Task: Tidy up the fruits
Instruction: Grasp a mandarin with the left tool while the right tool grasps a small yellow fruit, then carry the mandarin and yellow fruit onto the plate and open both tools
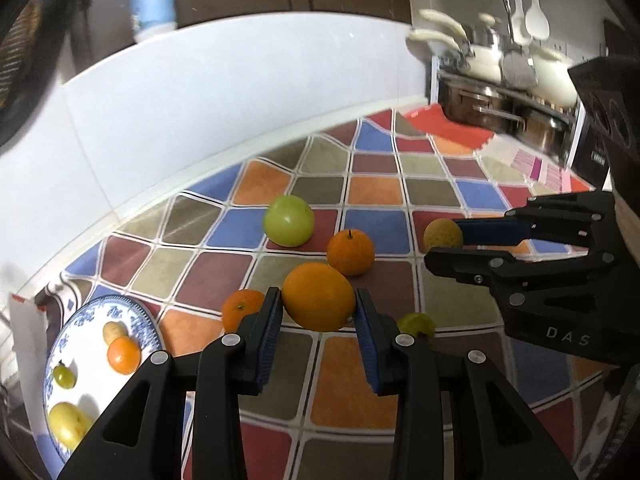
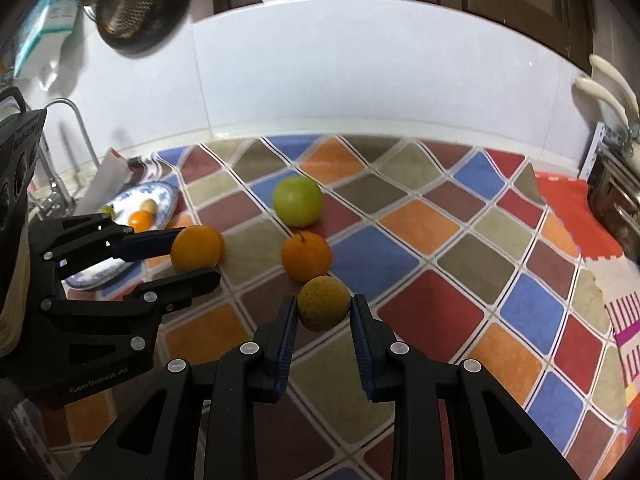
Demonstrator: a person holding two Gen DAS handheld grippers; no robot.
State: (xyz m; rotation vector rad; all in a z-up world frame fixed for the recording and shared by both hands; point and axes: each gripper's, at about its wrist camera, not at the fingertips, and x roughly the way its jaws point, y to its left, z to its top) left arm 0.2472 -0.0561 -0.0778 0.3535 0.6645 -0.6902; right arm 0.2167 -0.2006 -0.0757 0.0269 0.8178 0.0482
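My left gripper [image 1: 319, 307] is shut on a large orange [image 1: 319, 297], held above the checkered cloth [image 1: 400, 200]; the same gripper [image 2: 198, 254] and orange [image 2: 195, 249] show in the right wrist view. My right gripper [image 2: 324, 309] is shut on a speckled yellow-brown fruit [image 2: 323, 303], also seen from the left wrist [image 1: 442, 233]. A green apple [image 1: 288, 220], a stemmed orange [image 1: 351, 251], a small orange [image 1: 239, 308] and a small green fruit [image 1: 417, 324] lie on the cloth. A blue-and-white plate [image 1: 138, 312] at the left holds several small fruits.
A white tiled wall [image 1: 220, 92] runs behind the counter. Steel pots [image 1: 500, 108] and hanging utensils [image 1: 520, 20] stand at the far right. A faucet and sink rack [image 2: 64, 152] sit beyond the plate. A red mat [image 2: 568, 216] lies at the cloth's right edge.
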